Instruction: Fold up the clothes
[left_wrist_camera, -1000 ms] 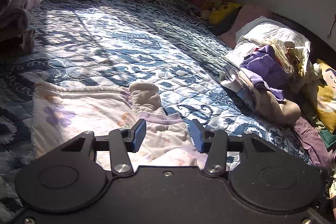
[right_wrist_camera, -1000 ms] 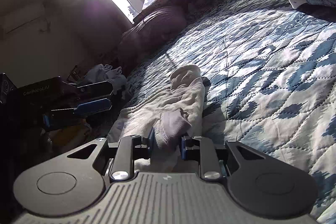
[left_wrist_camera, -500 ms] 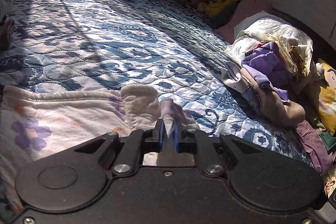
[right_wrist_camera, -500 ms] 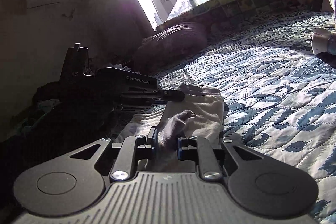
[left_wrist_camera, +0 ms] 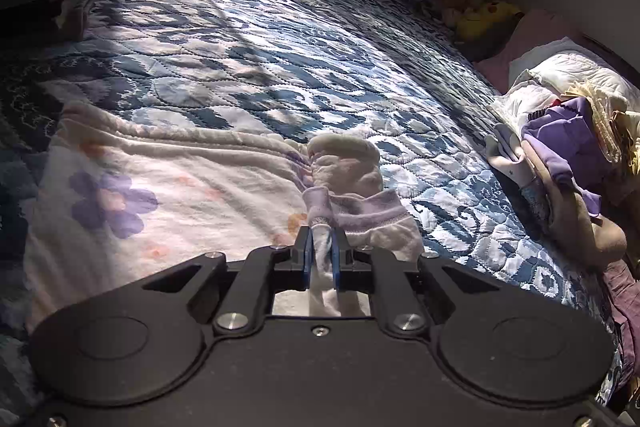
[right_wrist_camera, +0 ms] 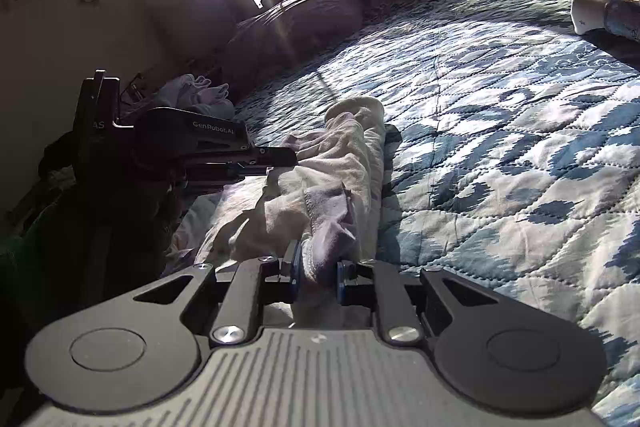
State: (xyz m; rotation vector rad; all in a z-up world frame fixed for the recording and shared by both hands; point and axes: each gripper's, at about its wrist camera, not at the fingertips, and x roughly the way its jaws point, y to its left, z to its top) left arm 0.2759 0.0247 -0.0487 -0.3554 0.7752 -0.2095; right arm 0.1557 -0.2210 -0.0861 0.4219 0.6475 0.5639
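Because a fold needs two held edges, the left gripper (left_wrist_camera: pixel 320 259) was clamped on the garment (left_wrist_camera: pixel 180 195) hem directly ahead, and the right gripper (right_wrist_camera: pixel 317 277) pinched bunched fabric, on the quilt (right_wrist_camera: pixel 500 147).

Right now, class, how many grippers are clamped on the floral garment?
2: the left gripper pinches its purple-trimmed edge; the right gripper pinches bunched fabric of the floral garment nearby.

I see the pale floral garment (left_wrist_camera: pixel 168 183) lying crumpled across the frame's lower left on the bed, its purple-trimmed edge bunched and lifted at centre.
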